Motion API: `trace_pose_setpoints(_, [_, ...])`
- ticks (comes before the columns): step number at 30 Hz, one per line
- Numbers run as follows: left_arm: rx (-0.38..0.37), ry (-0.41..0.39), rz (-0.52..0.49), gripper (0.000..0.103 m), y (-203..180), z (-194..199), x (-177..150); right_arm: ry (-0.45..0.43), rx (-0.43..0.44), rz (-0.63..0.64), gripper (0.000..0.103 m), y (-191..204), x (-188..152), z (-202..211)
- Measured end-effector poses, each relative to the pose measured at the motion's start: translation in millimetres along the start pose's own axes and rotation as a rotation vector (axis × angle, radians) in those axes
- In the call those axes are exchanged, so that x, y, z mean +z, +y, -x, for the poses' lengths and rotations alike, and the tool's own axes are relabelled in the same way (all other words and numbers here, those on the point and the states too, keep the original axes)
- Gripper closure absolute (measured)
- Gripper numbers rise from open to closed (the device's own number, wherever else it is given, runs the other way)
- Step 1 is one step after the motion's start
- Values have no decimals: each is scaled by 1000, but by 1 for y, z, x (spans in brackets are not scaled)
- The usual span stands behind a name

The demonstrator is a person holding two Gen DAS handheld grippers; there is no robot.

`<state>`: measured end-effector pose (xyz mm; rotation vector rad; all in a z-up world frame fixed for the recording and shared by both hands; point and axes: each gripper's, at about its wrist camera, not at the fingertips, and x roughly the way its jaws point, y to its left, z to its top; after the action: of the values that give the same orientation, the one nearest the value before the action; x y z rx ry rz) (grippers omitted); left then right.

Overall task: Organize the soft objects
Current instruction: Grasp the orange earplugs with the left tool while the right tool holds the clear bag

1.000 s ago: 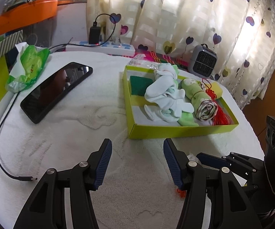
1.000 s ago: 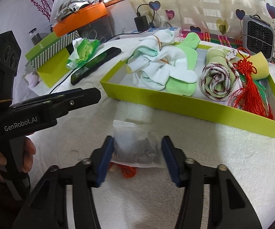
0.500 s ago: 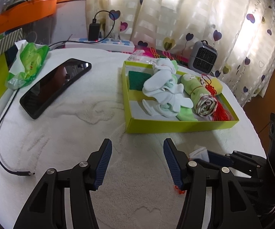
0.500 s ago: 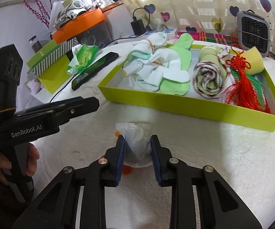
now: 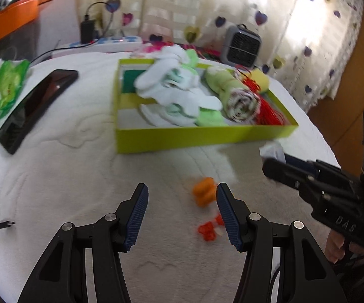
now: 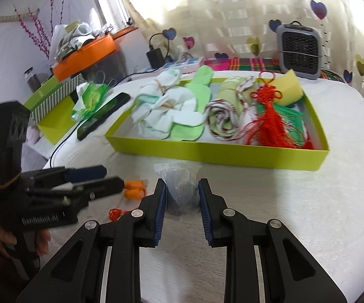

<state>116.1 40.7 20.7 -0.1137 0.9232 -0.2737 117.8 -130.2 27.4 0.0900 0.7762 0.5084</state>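
Looking across the white quilted desk (image 6: 295, 202), I see the green tray (image 6: 217, 151) sits at the far side because it is the collecting place: the white socks (image 6: 164, 111), the rolled cloth (image 6: 223, 121) and the red tassel knot (image 6: 267, 116) already lie inside it. My right tool (image 6: 182, 197) is clamped on the grey sachet (image 6: 179, 189), its pads pressing the pouch's two sides, and I hold it just in front of the tray's near wall, I'd say so it can go over the rim next. My left tool (image 5: 180, 212) stands with its blue pads wide apart and nothing between them, aimed down at the small orange piece (image 5: 203, 192) that lies loose on the desk near the right-hand pad. That one looks like the next pick.
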Motion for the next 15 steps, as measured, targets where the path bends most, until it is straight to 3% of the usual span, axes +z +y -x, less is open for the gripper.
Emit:
trace_pose_setpoints(7, [4, 25, -57, 47, -17, -7, -3, -20, 14, -21, 76, -4, -1, 5])
trace_pose_setpoints(15, [75, 29, -105, 47, -27, -16, -2, -30, 23, -30, 76, -7, -3, 7])
